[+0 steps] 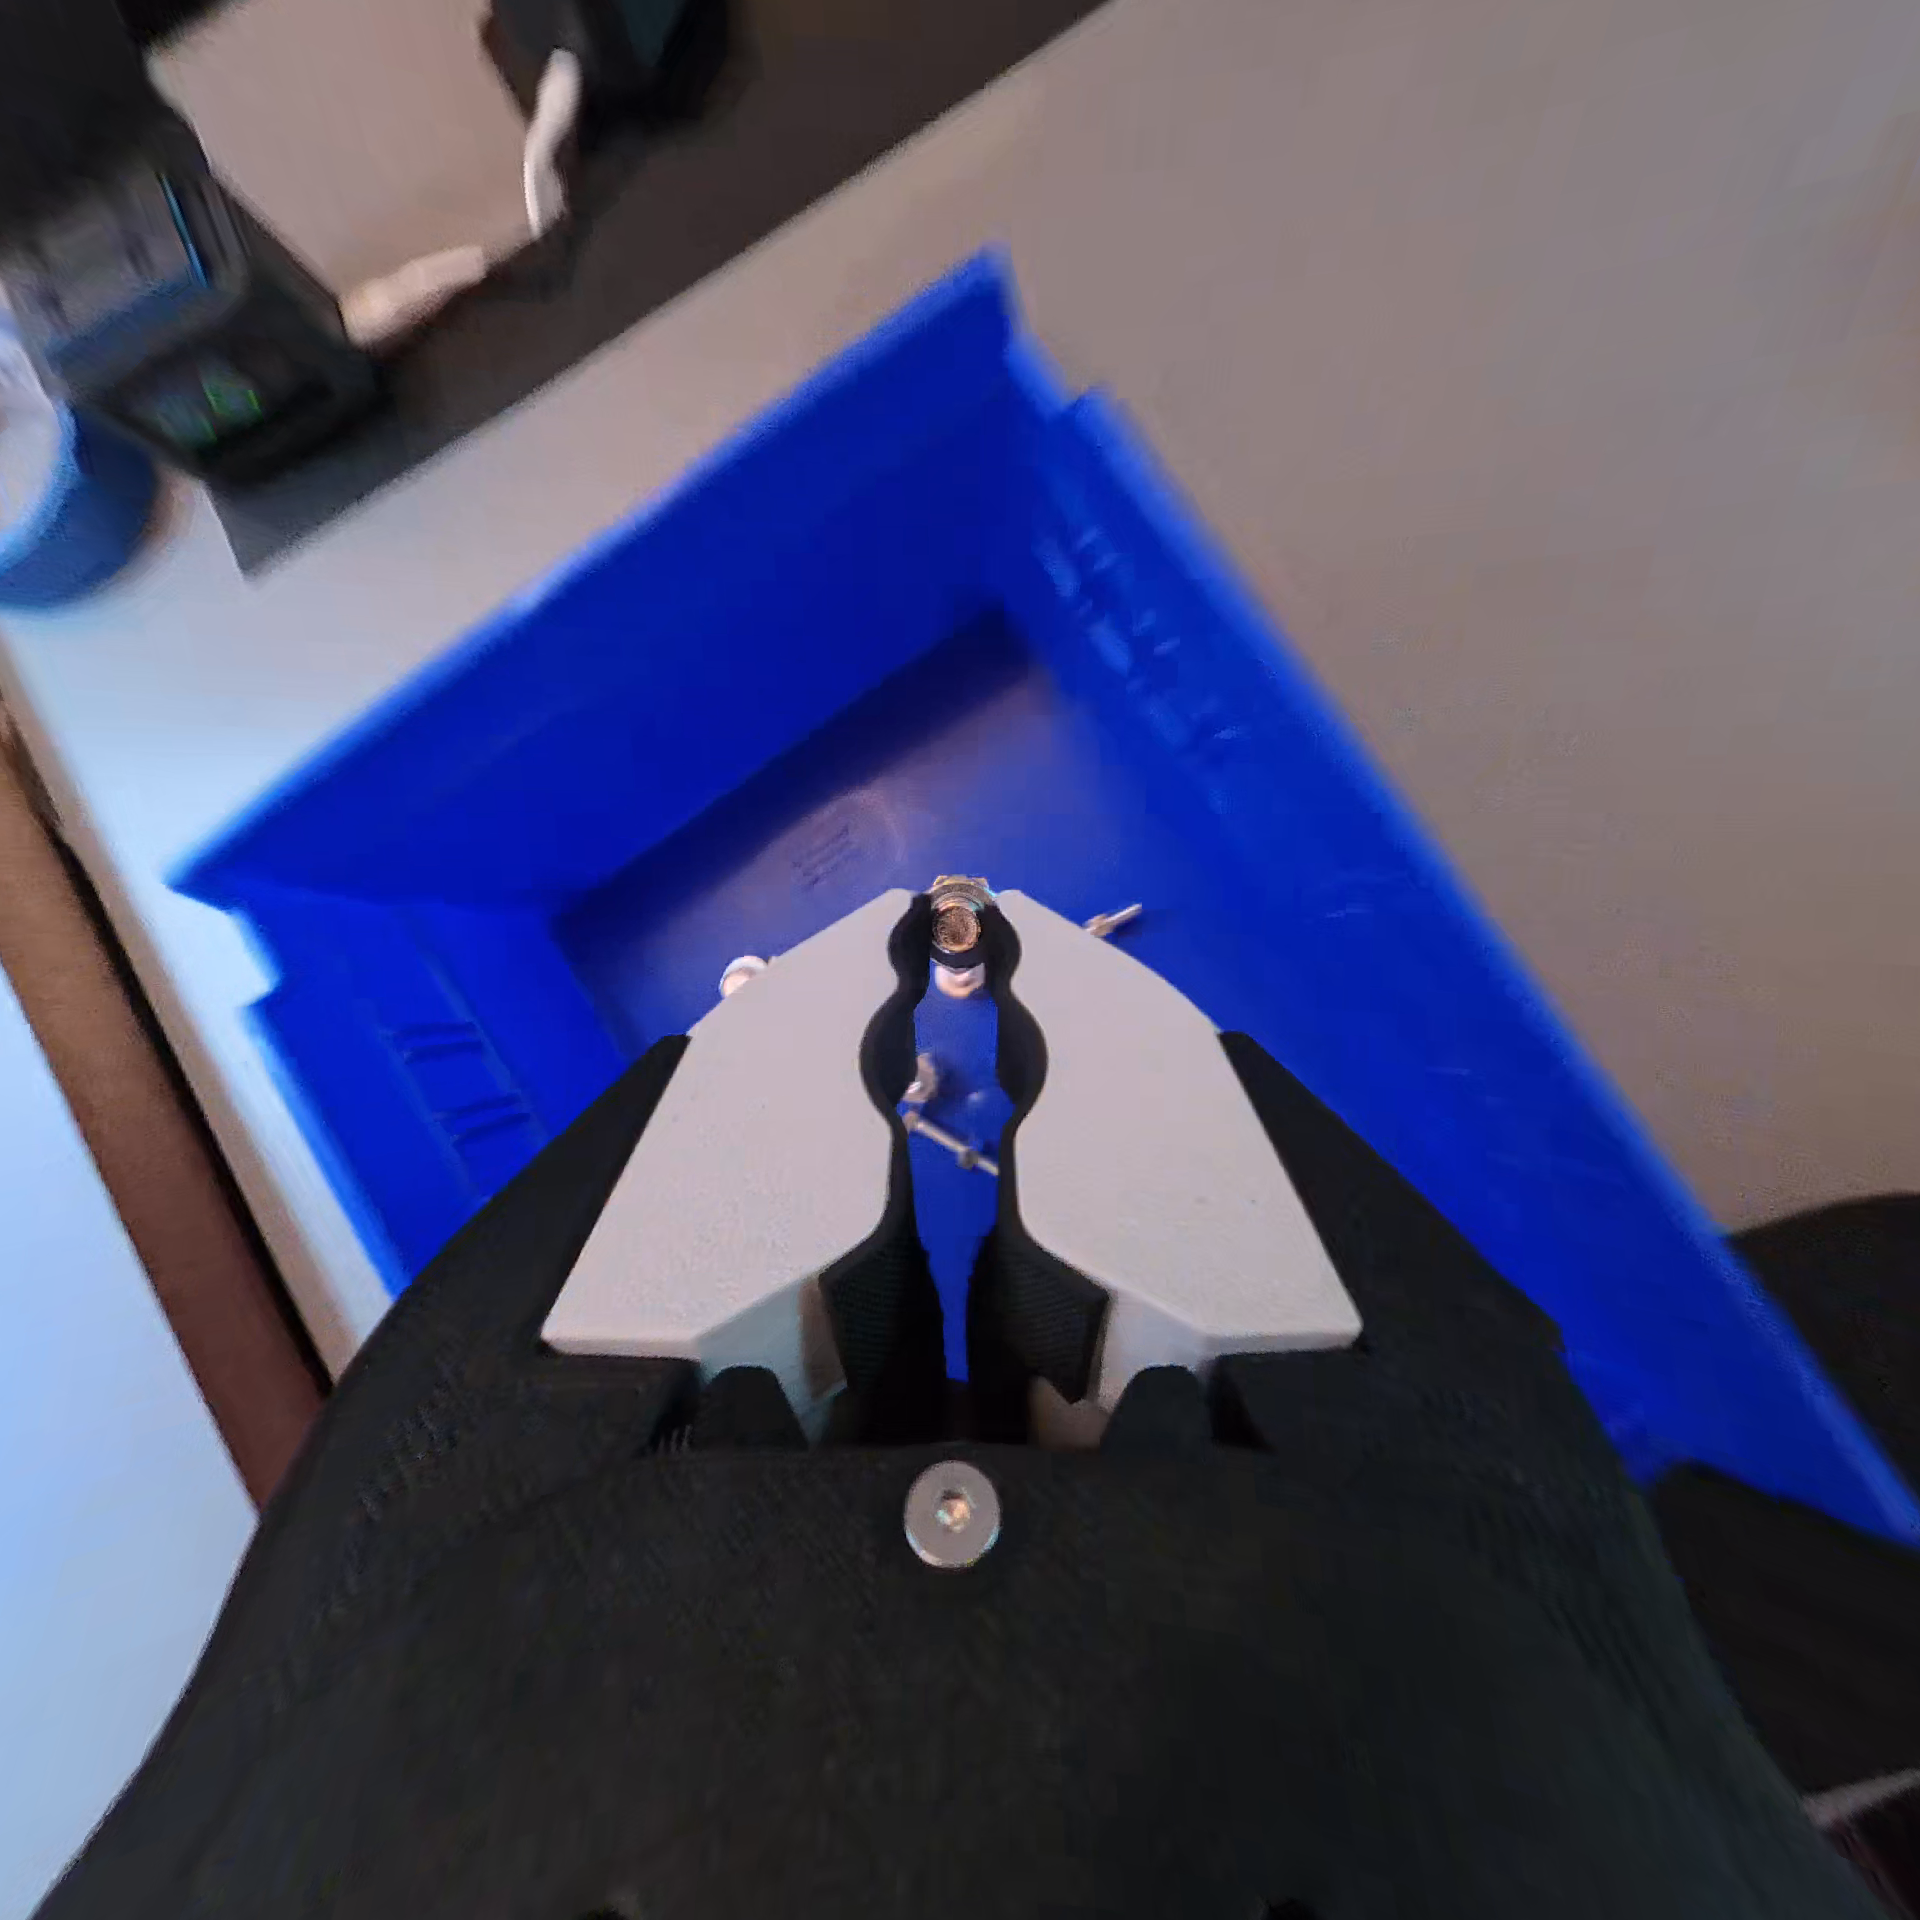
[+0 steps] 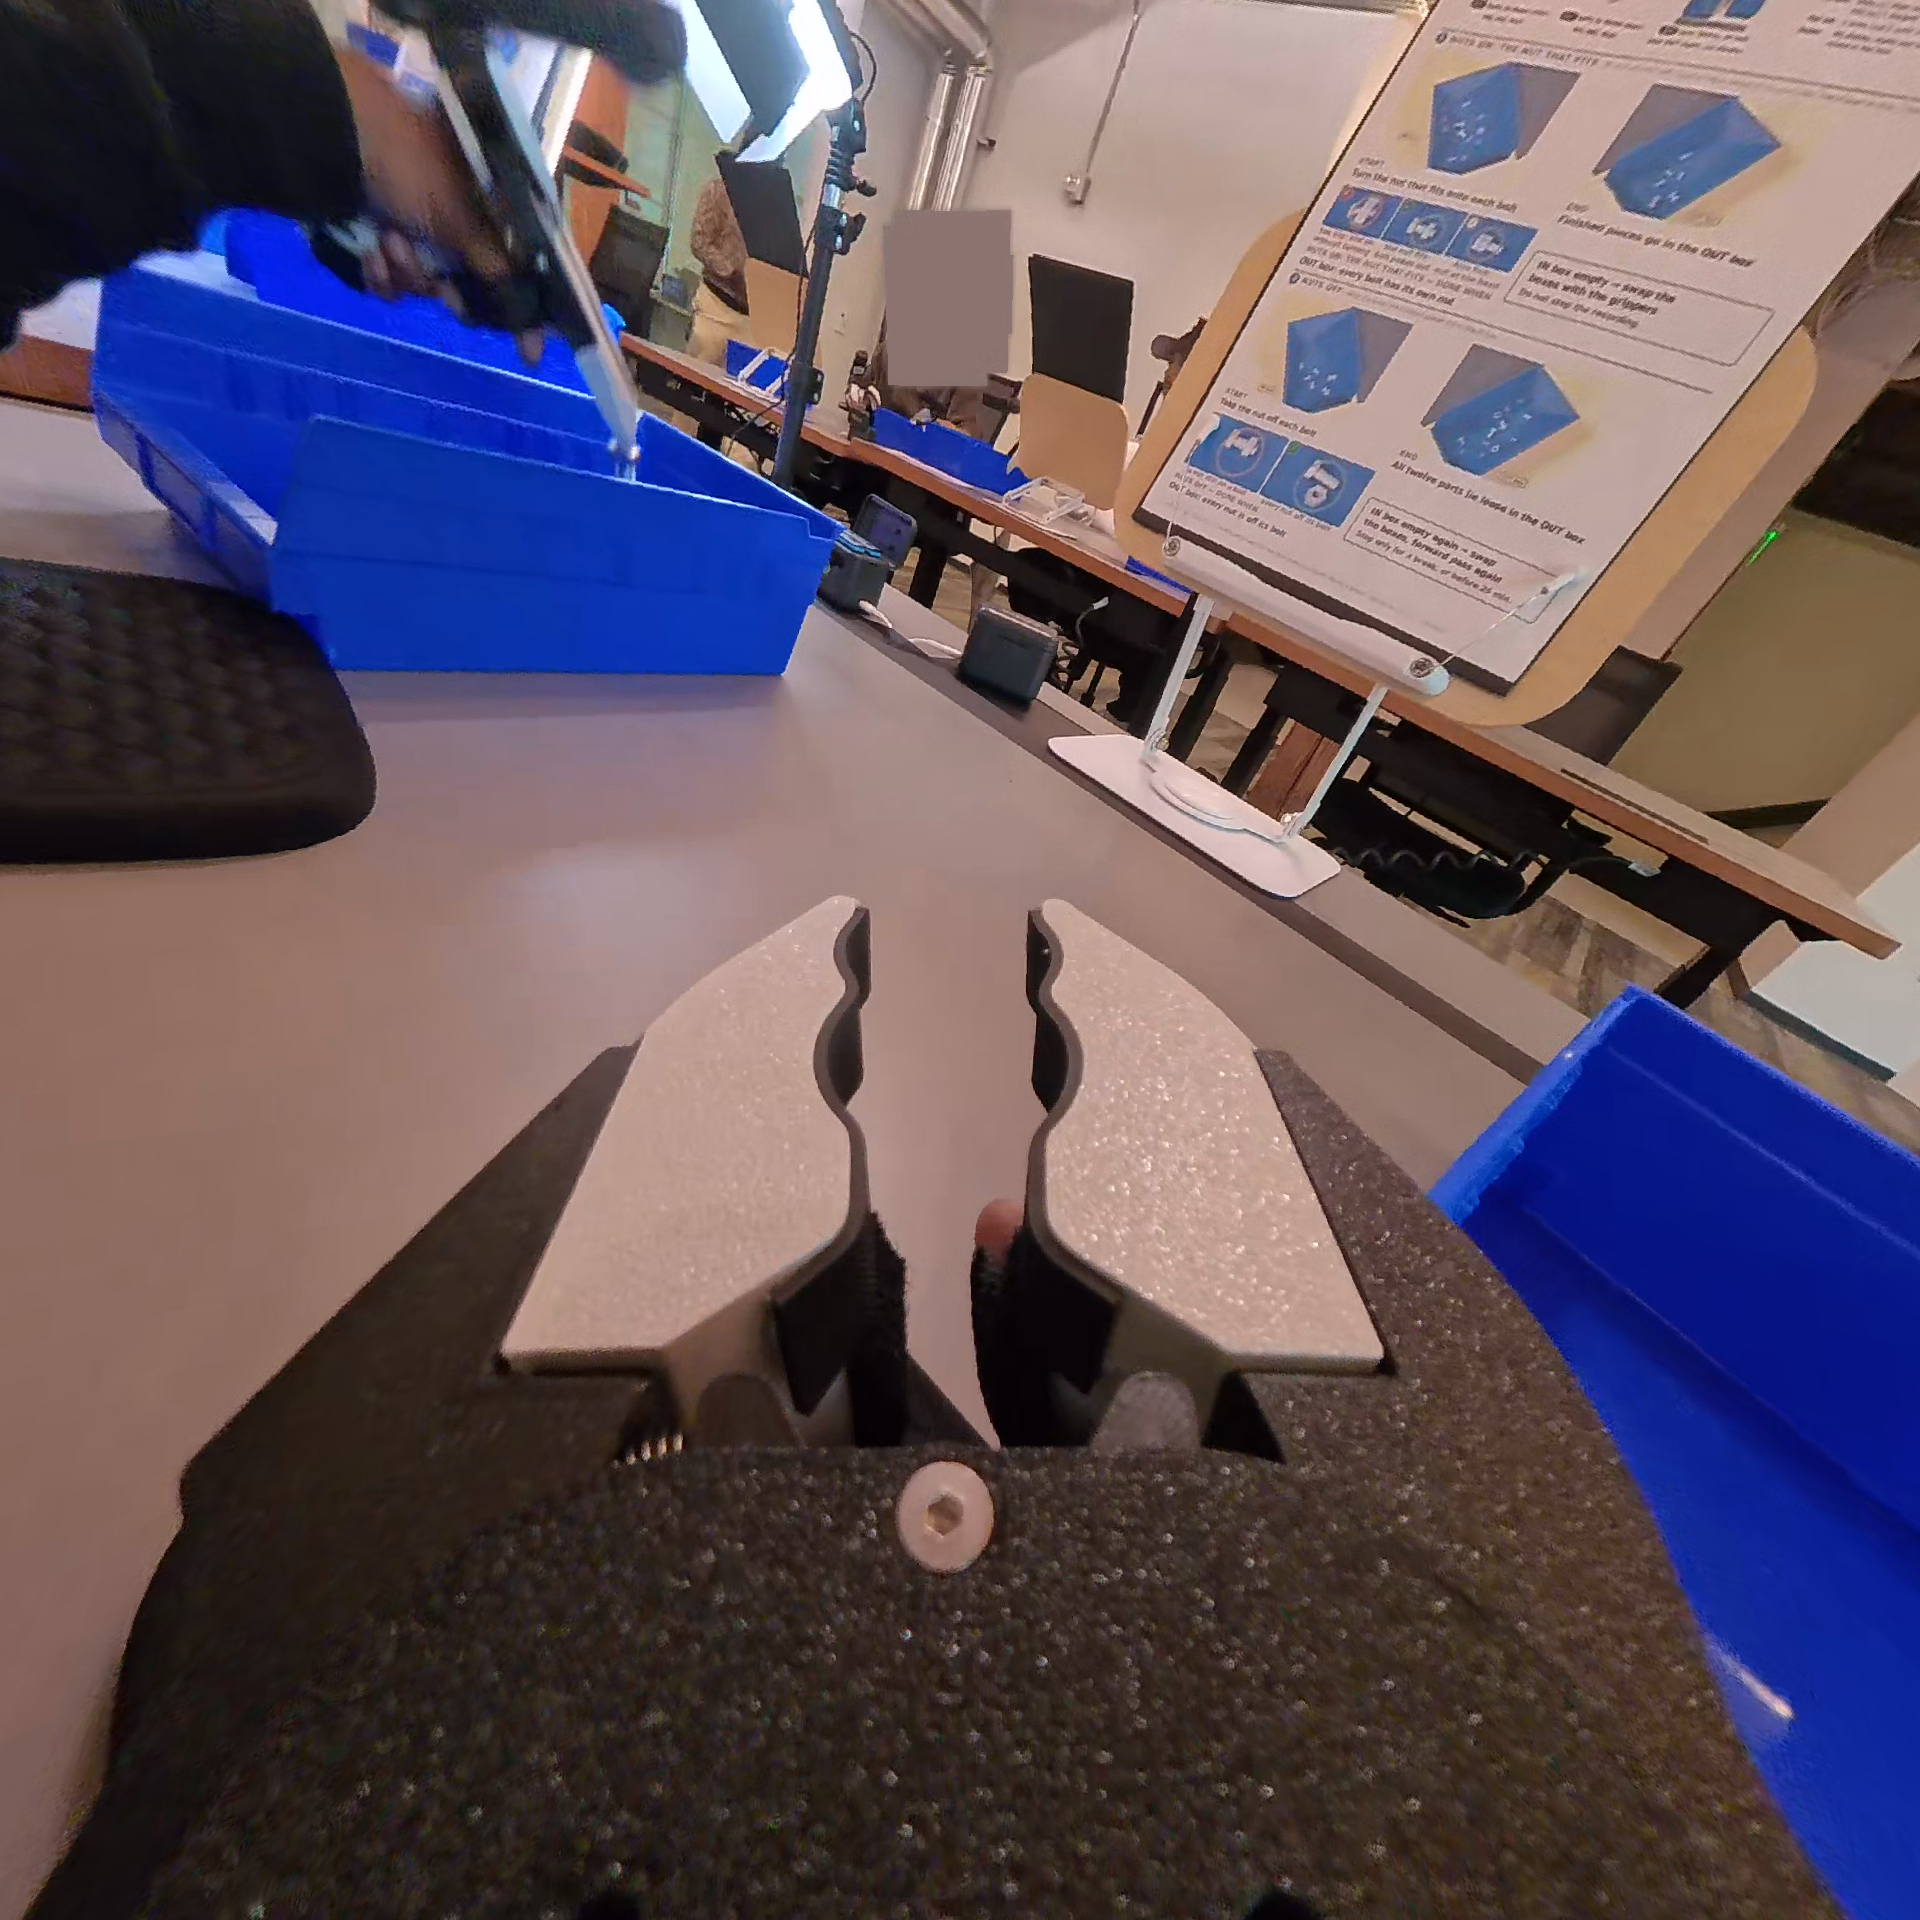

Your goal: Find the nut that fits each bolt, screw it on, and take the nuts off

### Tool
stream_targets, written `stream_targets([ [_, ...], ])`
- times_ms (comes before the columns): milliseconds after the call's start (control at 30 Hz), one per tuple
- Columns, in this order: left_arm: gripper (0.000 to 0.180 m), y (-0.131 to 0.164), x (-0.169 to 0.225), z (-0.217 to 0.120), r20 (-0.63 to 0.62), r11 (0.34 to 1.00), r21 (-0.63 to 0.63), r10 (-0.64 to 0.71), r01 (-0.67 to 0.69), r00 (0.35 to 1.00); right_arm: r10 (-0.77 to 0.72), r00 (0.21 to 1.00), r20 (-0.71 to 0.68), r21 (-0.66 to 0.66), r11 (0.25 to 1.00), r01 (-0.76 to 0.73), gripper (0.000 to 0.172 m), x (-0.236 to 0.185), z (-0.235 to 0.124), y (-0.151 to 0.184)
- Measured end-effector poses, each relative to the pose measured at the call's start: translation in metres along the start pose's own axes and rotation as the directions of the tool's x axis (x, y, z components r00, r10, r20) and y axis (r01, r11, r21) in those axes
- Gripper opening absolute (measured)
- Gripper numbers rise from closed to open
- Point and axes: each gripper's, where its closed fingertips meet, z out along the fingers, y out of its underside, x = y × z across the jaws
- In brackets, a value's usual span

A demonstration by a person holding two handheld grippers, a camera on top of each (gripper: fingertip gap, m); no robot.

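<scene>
The left wrist view looks steeply down along its tool (image 1: 956,920) into a blue bin (image 1: 727,675), close above it. The right wrist view sits low over the desk (image 2: 623,883), facing across the room. Both share that bin (image 2: 540,561).

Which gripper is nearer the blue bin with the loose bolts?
Left. The left gripper is inside the blue bin, shut on a bolt. The right gripper hovers open over bare table, apart from it.
</scene>
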Motion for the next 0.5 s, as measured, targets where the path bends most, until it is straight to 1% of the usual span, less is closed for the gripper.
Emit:
stream_targets([
  [33, 0.010, -0.011, 0.012, -0.014, -0.005, 0.999, 0.036, 0.037, -0.037, 0.999, 0.001, 1.000, 0.009, -0.007, 1.000, -0.001, 0.029, -0.002, 0.001, 0.001],
  [133, 0.010, -0.042, 0.063, -0.048, -0.059, 0.977, 0.143, 0.168, -0.159, 0.984, 0.009, 0.999, 0.042, -0.013, 1.000, -0.008, 0.029, -0.009, 0.004, 0.002],
  [233, 0.010, -0.052, 0.134, -0.058, -0.165, 0.938, 0.197, 0.320, -0.287, 0.933, 0.028, 0.996, 0.082, -0.021, 0.999, -0.026, 0.028, -0.016, 0.006, 0.002],
  [300, 0.010, -0.048, 0.182, -0.051, -0.232, 0.907, 0.216, 0.407, -0.361, 0.883, 0.042, 0.994, 0.099, -0.027, 0.999, -0.040, 0.028, -0.018, 0.006, 0.003],
  [367, 0.010, -0.038, 0.225, -0.036, -0.293, 0.882, 0.218, 0.468, -0.419, 0.833, 0.065, 0.991, 0.118, -0.030, 0.998, -0.062, 0.028, -0.020, 0.006, 0.003],
  [433, 0.010, -0.023, 0.261, -0.017, -0.343, 0.858, 0.200, 0.513, -0.473, 0.787, 0.085, 0.987, 0.134, -0.031, 0.996, -0.082, 0.028, -0.021, 0.006, 0.003],
  [500, 0.010, -0.008, 0.287, 0.002, -0.373, 0.835, 0.174, 0.546, -0.521, 0.750, 0.098, 0.985, 0.144, -0.041, 0.995, -0.093, 0.028, -0.022, 0.007, 0.004],
])
